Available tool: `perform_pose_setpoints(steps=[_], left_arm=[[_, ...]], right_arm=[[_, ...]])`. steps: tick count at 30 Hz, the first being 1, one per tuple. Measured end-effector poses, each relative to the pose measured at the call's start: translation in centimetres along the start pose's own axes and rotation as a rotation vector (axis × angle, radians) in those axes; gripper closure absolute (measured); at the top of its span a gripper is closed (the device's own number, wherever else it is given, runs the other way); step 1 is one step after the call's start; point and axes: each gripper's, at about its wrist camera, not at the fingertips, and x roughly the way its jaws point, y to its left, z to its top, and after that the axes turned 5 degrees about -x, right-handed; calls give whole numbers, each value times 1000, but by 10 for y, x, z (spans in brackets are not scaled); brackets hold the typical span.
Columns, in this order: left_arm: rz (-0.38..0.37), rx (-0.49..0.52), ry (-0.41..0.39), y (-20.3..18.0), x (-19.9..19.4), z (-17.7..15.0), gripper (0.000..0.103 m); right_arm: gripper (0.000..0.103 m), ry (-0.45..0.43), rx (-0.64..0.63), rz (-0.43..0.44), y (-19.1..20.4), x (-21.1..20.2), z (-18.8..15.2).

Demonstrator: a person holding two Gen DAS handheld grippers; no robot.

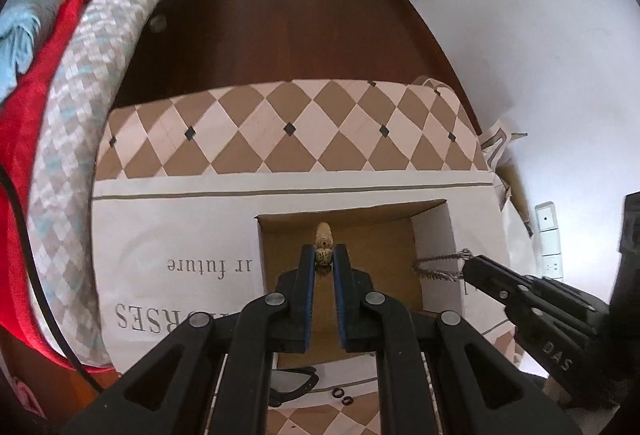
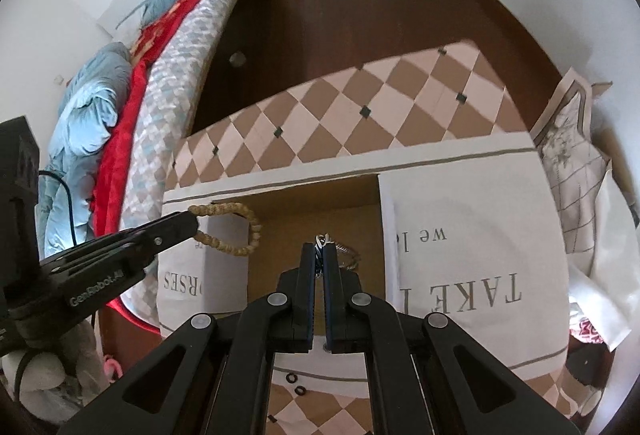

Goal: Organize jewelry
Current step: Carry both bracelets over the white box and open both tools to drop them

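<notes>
My left gripper (image 1: 323, 260) is shut on a tan beaded bracelet (image 1: 323, 241), held over the open cardboard box (image 1: 432, 231). From the right wrist view the bracelet (image 2: 240, 231) hangs as a loop from the left gripper (image 2: 194, 225) at the box's left wall. My right gripper (image 2: 319, 250) is shut on a silver twisted chain bracelet (image 2: 346, 255), also above the box opening. In the left wrist view the chain (image 1: 438, 267) loops out from the right gripper (image 1: 468, 263) at the box's right wall.
The box sits in a white printed cover on a checkered surface (image 1: 280, 131). A bed with red and blue blankets (image 1: 48, 83) runs along the left. Small black rings (image 1: 340, 395) lie near the front edge. A white wall (image 1: 540, 55) is on the right.
</notes>
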Motion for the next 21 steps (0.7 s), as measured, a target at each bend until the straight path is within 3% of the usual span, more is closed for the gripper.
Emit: perform_pose_setpoints(steps=[3,6,7,8,9,10,11,14,15,16,17,19,21], left_arm=[[-36,-48,85,10,11,5,95],[-62,-94,116,17,15,7,92],[-50,-99,112,19,14,7,86],[-22,-98,104,20,13,8,79],[4,-97,89,21,10,8,58],[34,-94,62,22,6,9,33],[60,-96,39,24,3,8,27],[163,-90,-44,30,-11,5,24],[201,-79,-61,30,-14,2,15],[236,-68,-79,31,-16,-1,3],[279,-54,-101,31,-18,-5,0],[337,-30,-132,32,-21,-13,0],[374,-14,-163,32,-23,-23,0]], right_arm=[[99,50,23,48,-6,14,5],[98,112,69,93,-12,26,7],[97,120,67,84,-12,27,7],[86,122,60,62,-11,27,6],[77,121,50,41,-9,26,6],[55,120,36,10,-7,25,5],[37,119,29,-16,-6,23,4],[33,102,-26,-132,3,17,-1],[33,97,-40,-158,6,15,-4],[28,93,-55,-191,8,14,-7],[14,88,-75,-234,10,13,-8],[1,73,-117,-305,16,12,-14],[1,70,-155,-354,21,13,-22]])
